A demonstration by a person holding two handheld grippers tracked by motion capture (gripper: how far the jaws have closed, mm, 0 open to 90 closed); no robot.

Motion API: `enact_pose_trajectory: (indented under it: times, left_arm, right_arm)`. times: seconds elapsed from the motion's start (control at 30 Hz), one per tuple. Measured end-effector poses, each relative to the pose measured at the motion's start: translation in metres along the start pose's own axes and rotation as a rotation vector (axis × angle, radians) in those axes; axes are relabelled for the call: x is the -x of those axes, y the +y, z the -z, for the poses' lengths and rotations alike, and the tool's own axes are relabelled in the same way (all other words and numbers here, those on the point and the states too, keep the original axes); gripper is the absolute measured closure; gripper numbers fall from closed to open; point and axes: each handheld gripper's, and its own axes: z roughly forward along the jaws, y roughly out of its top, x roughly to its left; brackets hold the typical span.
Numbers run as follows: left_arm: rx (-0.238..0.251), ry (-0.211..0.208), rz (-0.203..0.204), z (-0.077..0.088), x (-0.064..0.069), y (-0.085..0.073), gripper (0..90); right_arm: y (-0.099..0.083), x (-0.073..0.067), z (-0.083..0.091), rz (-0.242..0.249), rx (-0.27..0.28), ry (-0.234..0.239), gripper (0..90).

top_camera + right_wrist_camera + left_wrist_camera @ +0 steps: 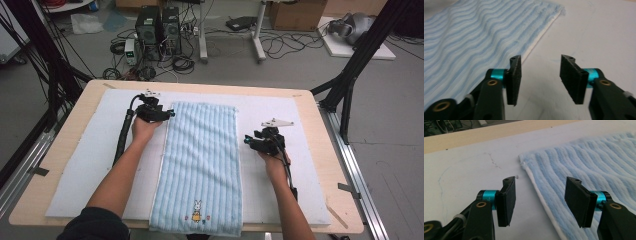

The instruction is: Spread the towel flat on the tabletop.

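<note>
Left gripper (172,114) held at the far left corner of the towel (200,165), jaws standing apart with nothing pinched; in the left gripper view (540,203), one jaw over the bare white mat (469,175), the other over the blue pile, the towel's white-edged border running between them, not pressed by either pad. Right gripper (246,140) held just off the towel's right edge, about midway along its length, jaws likewise parted and empty; in the right gripper view (541,80), both pads over bare mat, the towel's edge just beside the left pad. Blue ribbed towel spread flat, lengthwise down the middle of the mat, near end hanging slightly past the table's front edge, small rabbit motif (197,210) near that end. White mat resting on a pale wooden table (320,135). Beyond the table, grey floor with computer towers (159,25) and tangled cables.
</note>
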Motion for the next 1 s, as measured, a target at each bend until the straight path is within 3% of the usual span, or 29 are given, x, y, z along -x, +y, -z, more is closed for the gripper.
enact_pose_trajectory:
  times: [0.07, 0.2, 0.3, 0.47, 0.53, 0.63, 0.67, 0.7, 0.83, 0.9, 0.97, 1.0]
  left_arm:
    - [0.008, -0.014, 0.013, 0.006, -0.002, -0.003, 42.6]
    - [0.024, -0.035, 0.033, 0.014, -0.004, -0.010, 42.4]
    - [0.017, -0.037, 0.037, 0.016, -0.002, -0.015, 42.5]
    - [0.006, -0.039, 0.040, 0.016, -0.001, -0.019, 42.9]
    - [0.001, -0.040, 0.039, 0.016, 0.000, -0.019, 43.0]
    - [0.000, -0.039, 0.038, 0.015, 0.004, -0.019, 43.5]
    - [-0.002, -0.042, 0.042, 0.014, 0.006, -0.019, 43.5]
    - [-0.003, -0.041, 0.037, 0.012, 0.008, -0.019, 43.7]
    - [0.022, -0.020, 0.018, 0.004, 0.011, -0.019, 45.9]
    - [0.025, 0.007, 0.023, -0.002, 0.008, -0.021, 48.2]
    - [-0.013, 0.048, 0.030, -0.009, 0.007, -0.020, 53.6]
    - [-0.027, 0.047, 0.014, -0.012, 0.008, -0.018, 56.5]
  right_arm:
    - [0.009, 0.000, -0.017, 0.013, -0.043, -0.012, 55.4]
    - [0.024, 0.000, -0.044, 0.022, -0.047, -0.044, 59.4]
    - [0.033, 0.001, -0.061, -0.018, -0.056, -0.036, 63.5]
    - [0.038, -0.003, -0.081, -0.030, -0.075, -0.066, 81.0]
    - [0.041, -0.004, -0.083, -0.006, -0.083, -0.075, 86.9]
    - [0.045, -0.005, -0.086, 0.038, -0.097, -0.166, 87.3]
    - [0.045, -0.003, -0.087, 0.024, -0.093, -0.173, 87.3]
    - [0.045, 0.000, -0.087, -0.001, -0.079, -0.167, 86.4]
    - [0.043, 0.005, -0.081, -0.046, -0.065, -0.151, 66.3]
    - [0.043, 0.006, -0.071, -0.049, -0.035, -0.137, 65.2]
    - [0.041, 0.007, -0.061, -0.043, -0.015, -0.128, 63.3]
    - [0.040, 0.008, -0.057, -0.045, -0.013, -0.121, 62.4]
